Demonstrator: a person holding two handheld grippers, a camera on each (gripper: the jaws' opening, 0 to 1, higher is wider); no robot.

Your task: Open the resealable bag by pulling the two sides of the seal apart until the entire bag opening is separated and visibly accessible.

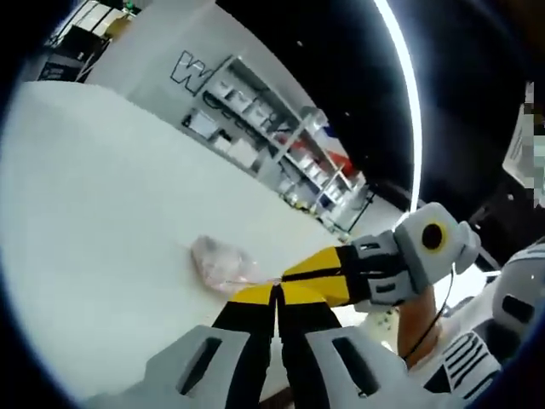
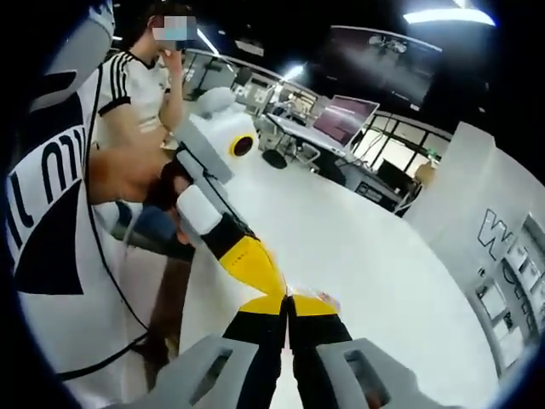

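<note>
A clear resealable bag [image 1: 220,262] with pinkish contents lies on the white table [image 1: 94,221]; a thin edge of it stretches to where both grippers meet. In the left gripper view my left gripper [image 1: 275,291] has its yellow-tipped jaws pressed together on that edge. My right gripper [image 1: 287,274] comes in from the right, also shut, tip to tip with it. In the right gripper view my right gripper [image 2: 288,302] is shut at the bottom and the left gripper [image 2: 274,290] slants in from the left. A pink scrap of the bag [image 2: 327,301] peeks out beside the tips.
Metal shelving [image 1: 281,145] with boxes stands past the table's far side, by a white lettered wall [image 2: 502,239]. Desks with monitors [image 2: 345,119] fill the room behind. A person in a striped shirt [image 2: 128,94] stands close on the left of the right gripper view.
</note>
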